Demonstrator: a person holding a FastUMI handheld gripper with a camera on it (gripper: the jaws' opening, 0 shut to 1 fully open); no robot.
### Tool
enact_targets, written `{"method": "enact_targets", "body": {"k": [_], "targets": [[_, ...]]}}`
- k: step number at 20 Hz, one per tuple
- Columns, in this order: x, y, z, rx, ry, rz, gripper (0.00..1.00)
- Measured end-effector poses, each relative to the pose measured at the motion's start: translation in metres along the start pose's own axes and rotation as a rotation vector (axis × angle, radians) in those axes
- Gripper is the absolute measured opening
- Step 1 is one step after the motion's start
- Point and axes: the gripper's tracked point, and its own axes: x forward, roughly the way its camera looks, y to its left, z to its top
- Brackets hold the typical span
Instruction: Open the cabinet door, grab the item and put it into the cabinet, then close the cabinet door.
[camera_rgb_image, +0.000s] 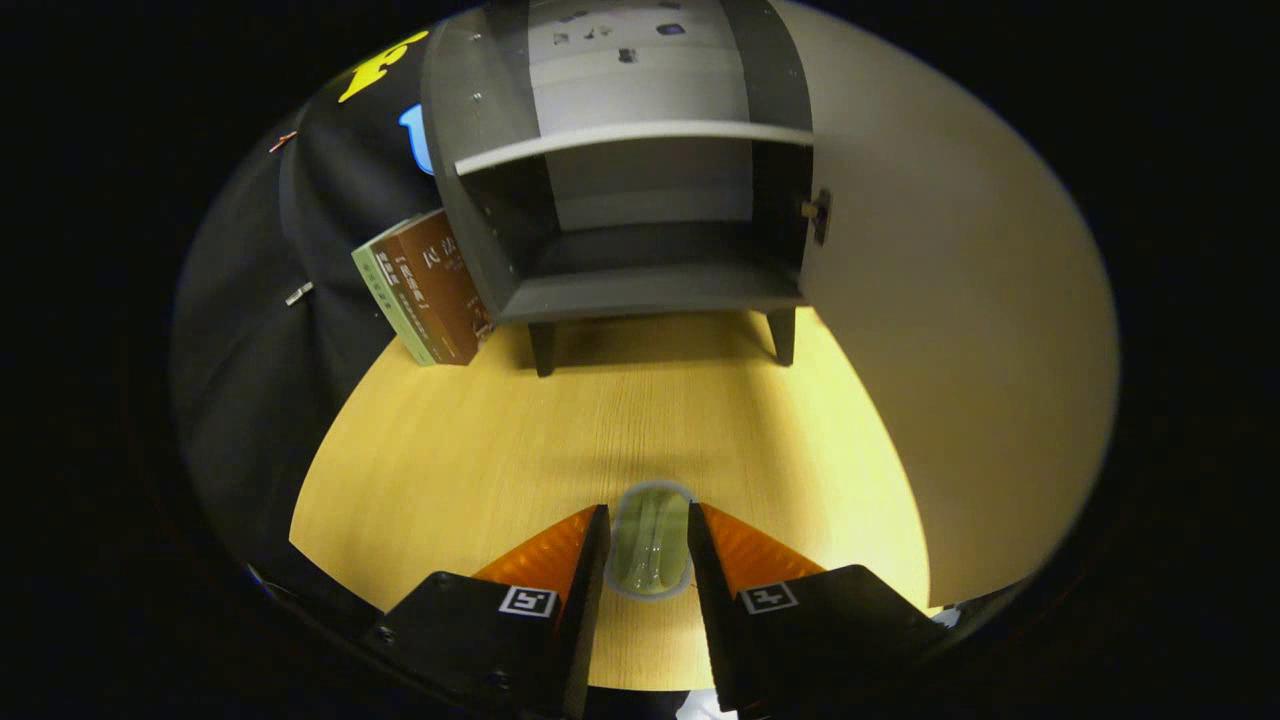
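We are looking along the gripper (648, 545) toward a small grey cabinet (640, 200) that is standing on short dark legs at the far side of the light wooden surface (480, 440). Its door (950, 300) is hanging wide open to the right, showing a pale inner face with a hinge fitting where it meets the cabinet's side, and we are seeing one shelf (635, 135) dividing the interior into an upper and a lower compartment. Between the fingers (560, 560) an item (650, 540) is sitting: a small, rounded, translucent thing with a pale greenish tint and a lighter rim, glossy with a soft highlight near its lower end. It looks like a clear container or a capsule-like piece, though the distortion here is keeping us from saying which. The fingers are closing in on it from both sides, their inner faces lying against its edges, so we are reading them as pinching it just above or on the surface, well short of the cabinet. Two books (430, 290) are leaning against the cabinet's left wall, one green-spined and one brown, with the dark cloth wall behind them.
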Motion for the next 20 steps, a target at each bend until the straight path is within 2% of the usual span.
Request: {"method": "enact_targets", "body": {"k": [6,14,16,17,20], "targets": [[0.049,-0.004,-0.035,-0.043,0.098,-0.03,0.52],[0.084,-0.006,-0.064,-0.101,0.183,-0.079,0.52],[0.086,-0.006,-0.06,-0.106,0.18,-0.082,0.31],[0.089,-0.008,-0.061,-0.103,0.183,-0.081,0.32],[0.088,-0.008,-0.058,-0.09,0.191,-0.089,0.2]]}}
